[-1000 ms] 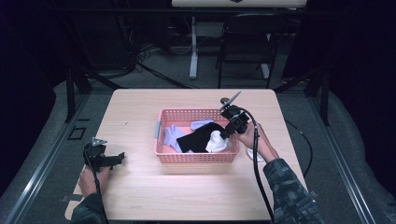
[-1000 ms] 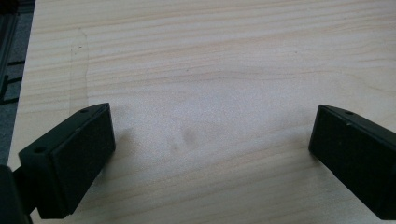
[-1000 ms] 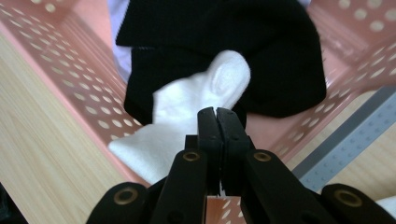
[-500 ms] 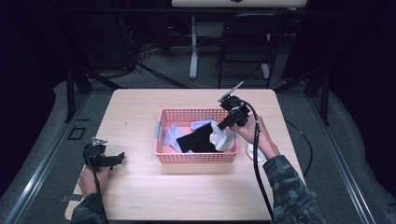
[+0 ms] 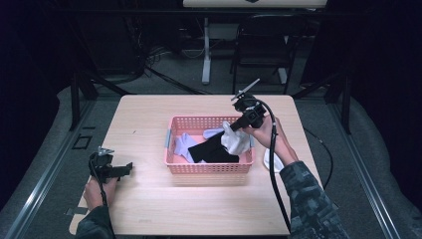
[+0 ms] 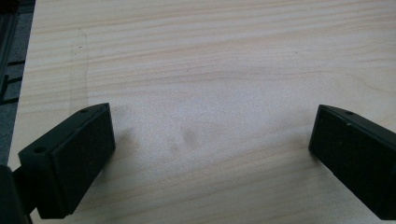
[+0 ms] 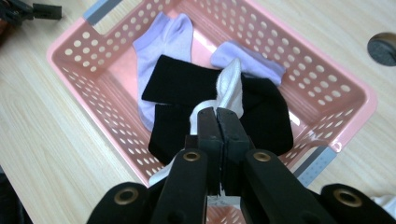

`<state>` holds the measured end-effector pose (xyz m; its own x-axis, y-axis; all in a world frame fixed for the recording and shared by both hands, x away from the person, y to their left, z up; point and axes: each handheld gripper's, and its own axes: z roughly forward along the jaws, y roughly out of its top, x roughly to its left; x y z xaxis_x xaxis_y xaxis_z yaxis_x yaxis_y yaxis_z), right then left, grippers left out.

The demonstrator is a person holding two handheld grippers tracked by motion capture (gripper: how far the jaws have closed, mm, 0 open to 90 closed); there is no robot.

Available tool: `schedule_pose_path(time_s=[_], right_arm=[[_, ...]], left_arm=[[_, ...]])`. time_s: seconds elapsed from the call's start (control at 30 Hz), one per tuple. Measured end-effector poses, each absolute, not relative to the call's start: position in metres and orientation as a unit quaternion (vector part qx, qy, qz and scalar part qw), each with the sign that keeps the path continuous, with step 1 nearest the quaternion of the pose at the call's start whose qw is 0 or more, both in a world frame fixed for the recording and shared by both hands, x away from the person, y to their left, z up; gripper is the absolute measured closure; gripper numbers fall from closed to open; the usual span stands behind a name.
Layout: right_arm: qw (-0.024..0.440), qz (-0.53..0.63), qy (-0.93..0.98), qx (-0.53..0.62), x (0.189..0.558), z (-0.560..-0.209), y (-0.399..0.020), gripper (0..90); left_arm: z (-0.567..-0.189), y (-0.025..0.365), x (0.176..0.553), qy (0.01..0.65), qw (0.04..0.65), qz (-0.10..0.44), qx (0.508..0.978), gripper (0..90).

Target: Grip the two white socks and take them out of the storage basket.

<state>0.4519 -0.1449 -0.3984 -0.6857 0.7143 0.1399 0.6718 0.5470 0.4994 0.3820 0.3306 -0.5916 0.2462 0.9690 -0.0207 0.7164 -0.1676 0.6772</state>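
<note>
**White sock lifted over the pink basket**

No brand, label or writing can be read on anything here.

The right gripper has its fingers pressed together on a white sock, pinching the fabric so that it hangs from the tips above the pink basket. The right hand holds the gripper tilted down toward the basket from its far right corner. Below the fingers lie a black sock and lilac socks, inside the basket.

The left gripper hovers just over the bare desk at the near left, well apart from the basket; its fingers stand wide apart with nothing between them. The left hand holds it level.
</note>
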Motion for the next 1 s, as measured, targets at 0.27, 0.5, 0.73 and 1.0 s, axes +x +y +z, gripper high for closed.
schedule_pose_path(time_s=[0.27,0.5,0.73,1.0], right_arm=[[0.056,0.275,0.876,0.391,0.451,-0.379,-0.146,89.6],[0.072,0.285,0.87,0.395,0.449,-0.36,-0.154,89.6],[0.086,0.295,0.861,0.404,0.445,-0.344,-0.17,89.6],[0.101,0.296,0.854,0.415,0.442,-0.337,-0.19,89.7]], left_arm=[[-0.591,0.331,0.382,0.575,0.292,0.216,0.733,0.2],[-0.591,0.331,0.382,0.575,0.292,0.216,0.733,0.3],[-0.591,0.331,0.382,0.575,0.292,0.216,0.733,0.3],[-0.591,0.33,0.382,0.575,0.292,0.216,0.733,0.3]])
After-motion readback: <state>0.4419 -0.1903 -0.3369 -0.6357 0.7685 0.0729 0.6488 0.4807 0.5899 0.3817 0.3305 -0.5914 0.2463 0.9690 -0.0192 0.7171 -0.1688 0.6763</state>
